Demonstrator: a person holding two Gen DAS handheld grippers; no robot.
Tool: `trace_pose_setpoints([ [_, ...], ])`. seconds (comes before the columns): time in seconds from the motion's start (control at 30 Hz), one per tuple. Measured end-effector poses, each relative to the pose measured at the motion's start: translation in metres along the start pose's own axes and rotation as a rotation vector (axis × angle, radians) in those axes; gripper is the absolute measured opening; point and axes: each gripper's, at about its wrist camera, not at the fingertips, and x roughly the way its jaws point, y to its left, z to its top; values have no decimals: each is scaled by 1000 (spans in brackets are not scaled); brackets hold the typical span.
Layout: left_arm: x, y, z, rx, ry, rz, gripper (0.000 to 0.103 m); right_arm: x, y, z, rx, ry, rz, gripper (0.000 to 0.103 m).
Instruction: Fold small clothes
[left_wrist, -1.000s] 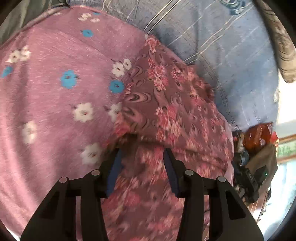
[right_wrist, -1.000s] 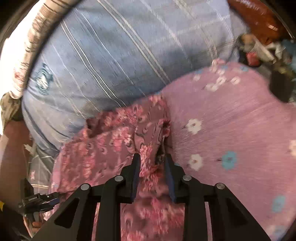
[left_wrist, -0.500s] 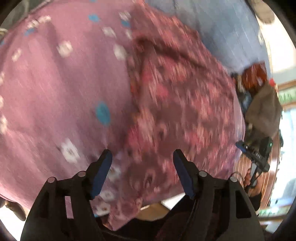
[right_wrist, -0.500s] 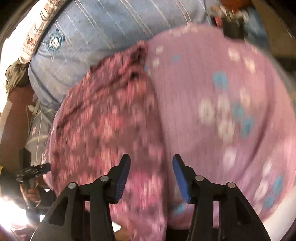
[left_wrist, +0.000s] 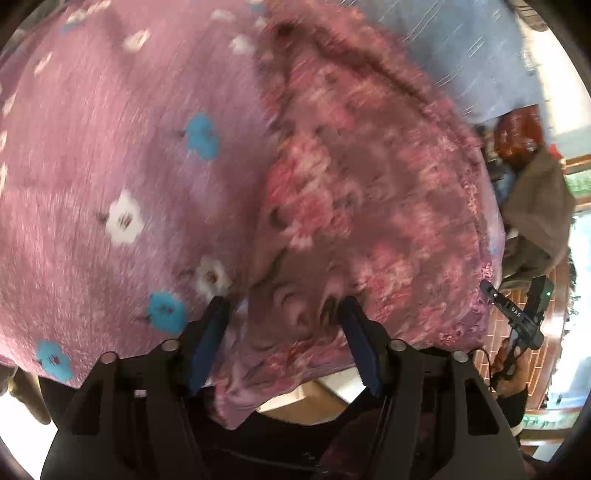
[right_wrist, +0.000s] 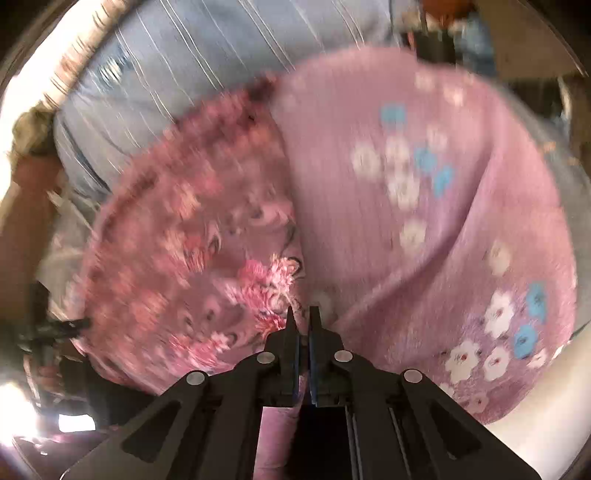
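Small brown-pink floral garment (left_wrist: 369, 206) lies on the pink flowered sheet (left_wrist: 110, 147) at the bed's near edge, its hem hanging over. Left gripper (left_wrist: 284, 325): jaws apart, astride the hem, pads not pressing; they have just been closing. Right gripper (right_wrist: 303, 325): jaws together, clamped on a thin fold of the garment (right_wrist: 192, 258). Blue striped cloth (right_wrist: 184, 55) lies beyond, toward the far edge.

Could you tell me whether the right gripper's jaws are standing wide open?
No, the right gripper has its jaws nearly together, pinching the floral cloth.
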Motion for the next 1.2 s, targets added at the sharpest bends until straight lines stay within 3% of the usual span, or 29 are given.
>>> trace_pose_setpoints([
  [0.13,-25,0,-3,37,-26,-58,56,1,14,7,-25,17,-27,10],
  [0.23,-56,-3,9,98,-116,-54,58,-25,17,30,-19,-76,-6,19],
  [0.3,-64,-4,24,84,-149,-45,61,-38,20,52,-7,-148,3,33],
  [0.37,-64,-3,39,47,-151,-55,62,-43,25,72,15,-184,7,38],
  [0.47,-53,0,39,31,-111,-64,62,-38,31,81,-8,-153,20,46],
  [0.63,-27,-1,12,69,-16,5,62,-15,27,39,-51,5,-20,49],
  [0.77,-20,2,-12,103,35,11,62,-11,6,-1,4,102,10,50],
  [0.83,-16,-3,-22,150,56,33,68,-13,1,-19,9,139,21,51],
  [0.93,-5,-14,-32,233,85,80,68,-12,5,-39,-41,181,26,53],
  [1.13,19,-40,-63,445,151,204,68,-16,24,-48,-123,181,76,54],
  [1.2,29,-39,-68,468,169,241,68,-11,31,-50,-162,190,54,51],
])
